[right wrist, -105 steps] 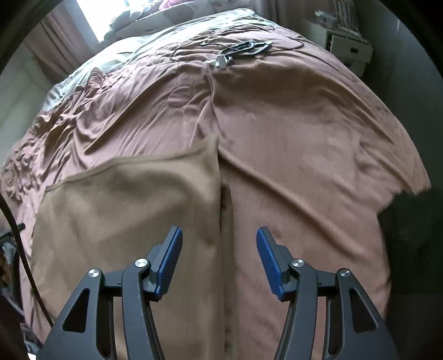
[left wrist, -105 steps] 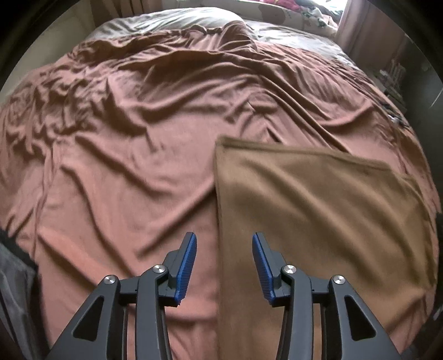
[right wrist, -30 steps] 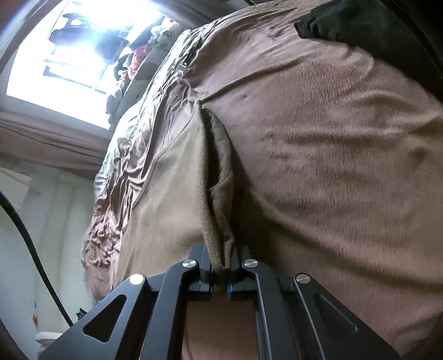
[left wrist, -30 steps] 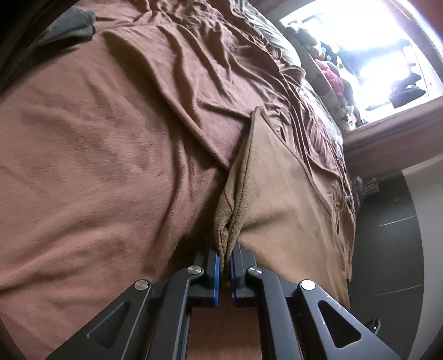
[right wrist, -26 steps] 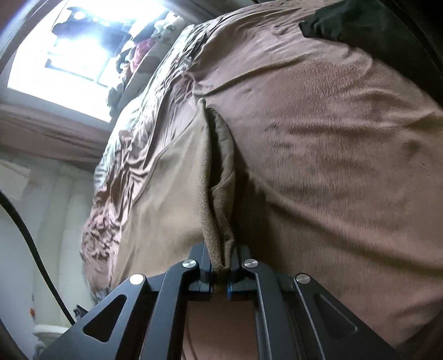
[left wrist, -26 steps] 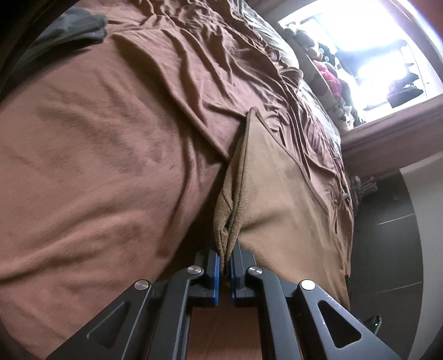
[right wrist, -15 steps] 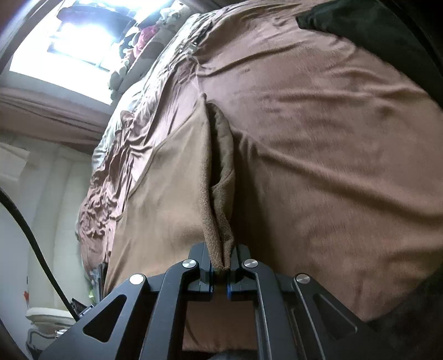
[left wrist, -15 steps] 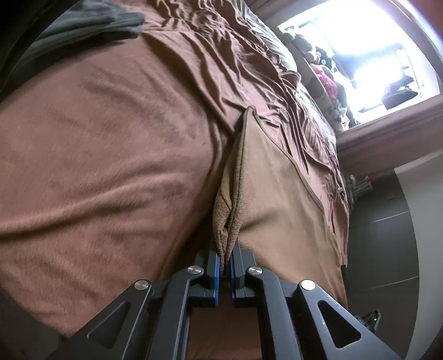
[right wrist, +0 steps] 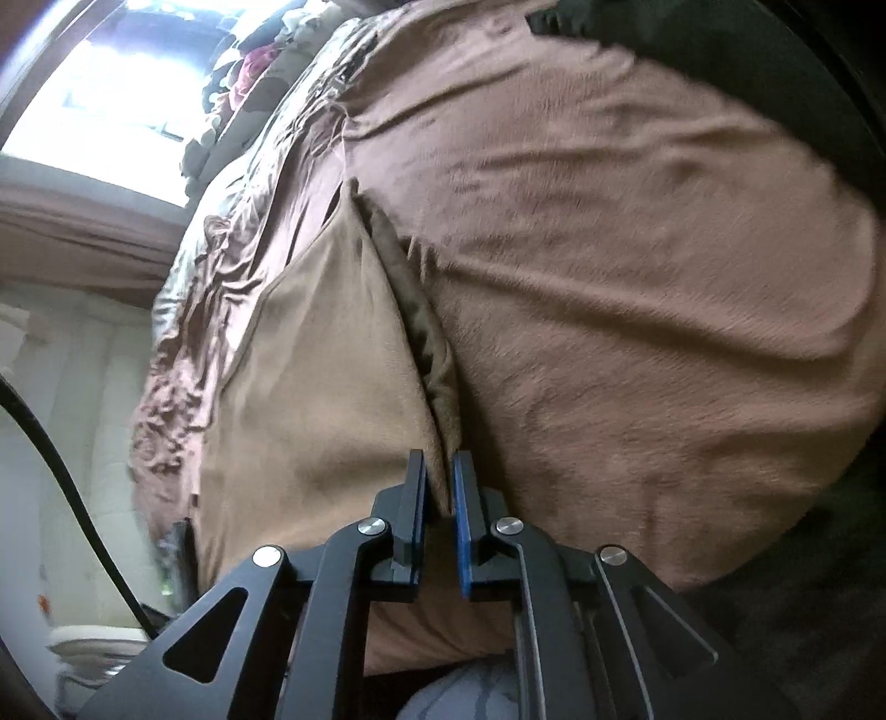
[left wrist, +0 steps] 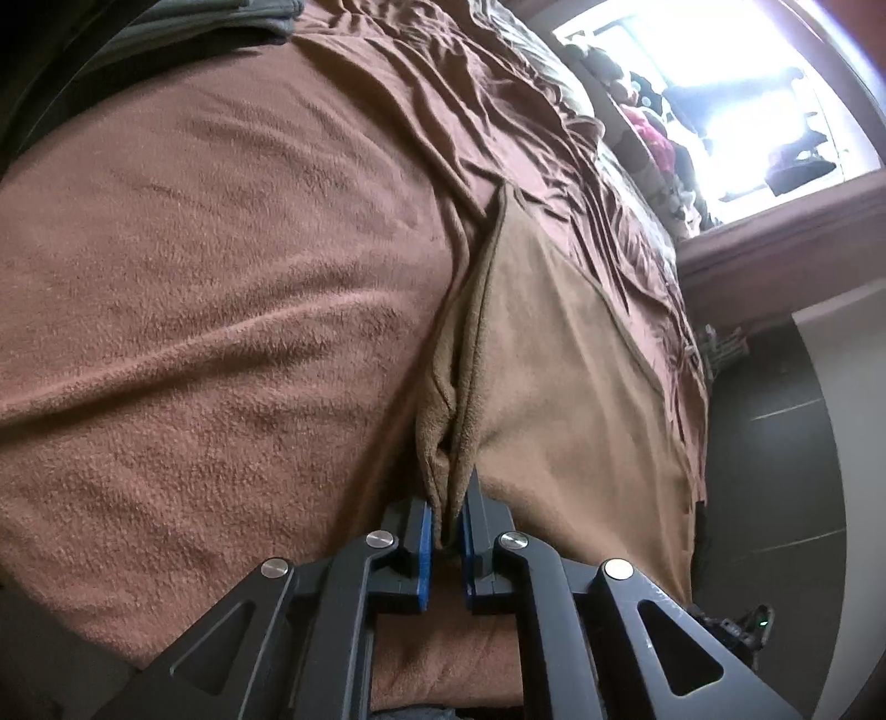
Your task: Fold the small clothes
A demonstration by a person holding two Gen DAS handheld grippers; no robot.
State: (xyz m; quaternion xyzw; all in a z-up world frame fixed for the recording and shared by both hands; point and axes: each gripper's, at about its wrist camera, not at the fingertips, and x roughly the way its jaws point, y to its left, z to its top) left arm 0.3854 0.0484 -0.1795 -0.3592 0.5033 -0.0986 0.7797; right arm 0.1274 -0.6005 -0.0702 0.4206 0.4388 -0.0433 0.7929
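Observation:
A tan-brown small cloth [left wrist: 559, 343] lies on the reddish-brown bedspread [left wrist: 232, 266]. My left gripper [left wrist: 444, 520] is shut on the cloth's near left corner, which bunches up between the blue pads. In the right wrist view the same cloth [right wrist: 310, 354] stretches away to the left. My right gripper [right wrist: 439, 493] is shut on its near right corner, and the edge folds over just ahead of the pads. Both corners are lifted slightly off the bed.
A grey garment [left wrist: 183, 33] lies at the bed's far left edge. A dark garment [right wrist: 692, 39] lies at the right edge. A bright window [left wrist: 736, 111] and piled items stand past the bed. A black cable [right wrist: 61, 471] hangs at left. Dark floor [left wrist: 775, 443] lies to the right.
Since 3.5 s ago both grippers closed on the cloth's near corners. Over the last second both have pulled back toward the bed's near edge, and the right view is motion-blurred.

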